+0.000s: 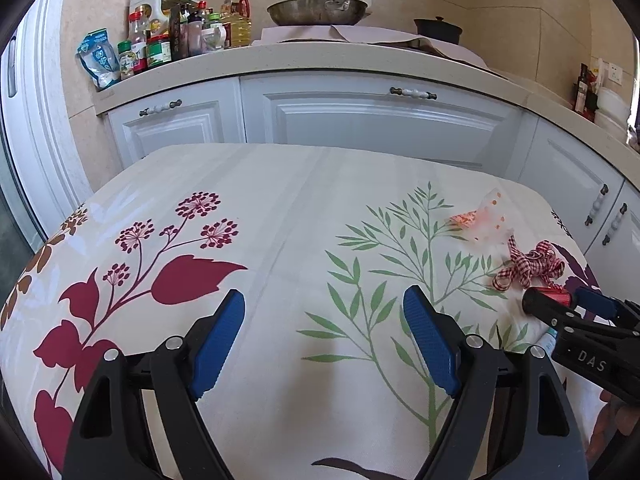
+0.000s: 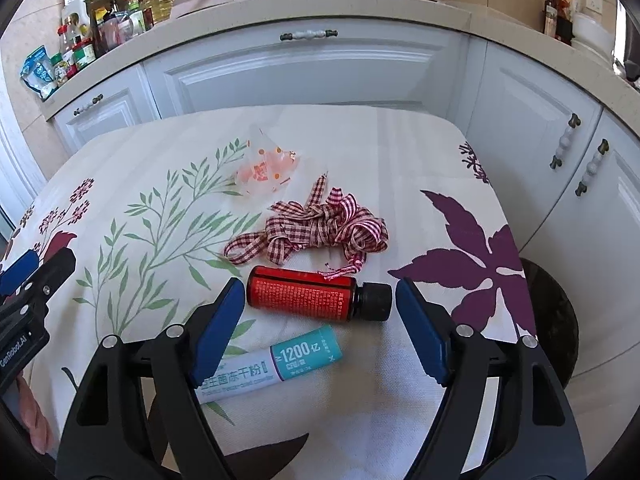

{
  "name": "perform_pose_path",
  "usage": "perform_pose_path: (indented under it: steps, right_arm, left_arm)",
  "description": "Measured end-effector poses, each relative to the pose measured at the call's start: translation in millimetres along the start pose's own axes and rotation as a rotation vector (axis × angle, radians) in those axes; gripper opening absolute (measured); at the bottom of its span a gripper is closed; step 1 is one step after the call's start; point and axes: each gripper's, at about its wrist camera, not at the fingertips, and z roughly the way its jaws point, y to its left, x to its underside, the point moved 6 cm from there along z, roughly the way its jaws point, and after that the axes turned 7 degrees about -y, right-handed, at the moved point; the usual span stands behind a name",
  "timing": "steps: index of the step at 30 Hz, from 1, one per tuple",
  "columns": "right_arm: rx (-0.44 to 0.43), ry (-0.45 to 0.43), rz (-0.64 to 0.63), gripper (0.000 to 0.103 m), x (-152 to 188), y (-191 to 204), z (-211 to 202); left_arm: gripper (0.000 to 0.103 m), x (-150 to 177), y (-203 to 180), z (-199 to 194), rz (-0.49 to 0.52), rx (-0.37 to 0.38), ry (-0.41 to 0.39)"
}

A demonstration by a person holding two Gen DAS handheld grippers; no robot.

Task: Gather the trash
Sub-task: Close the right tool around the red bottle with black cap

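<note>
On the flowered tablecloth (image 2: 160,208) lie a red bottle with a black cap (image 2: 300,294), a white and teal tube (image 2: 276,360), a tangle of red checked ribbon (image 2: 320,228) and a clear wrapper with orange dots (image 2: 268,164). My right gripper (image 2: 320,285) is open; the red bottle lies between its fingertips, and the blue pads stand clear of it. My left gripper (image 1: 324,300) is open over bare cloth to the left, with nothing between its fingers. The left wrist view shows the ribbon (image 1: 528,266), the wrapper (image 1: 484,220) and the right gripper (image 1: 560,300) at its right edge.
White cabinets (image 1: 360,120) and a counter (image 1: 280,60) run behind the table, with bottles and jars (image 1: 168,36) and a pan (image 1: 316,12). A dark round object (image 2: 556,320) sits low beside the table's right edge. A person's hand (image 2: 32,420) holds the left gripper.
</note>
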Motion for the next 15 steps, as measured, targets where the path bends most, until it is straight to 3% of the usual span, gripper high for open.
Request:
perform_pose_path:
  steps: [15]
  right_arm:
    - [-0.006,-0.067,0.001,0.072,-1,-11,-21]
  left_arm:
    - [0.079,6,-34,-6,0.048,0.066,0.011]
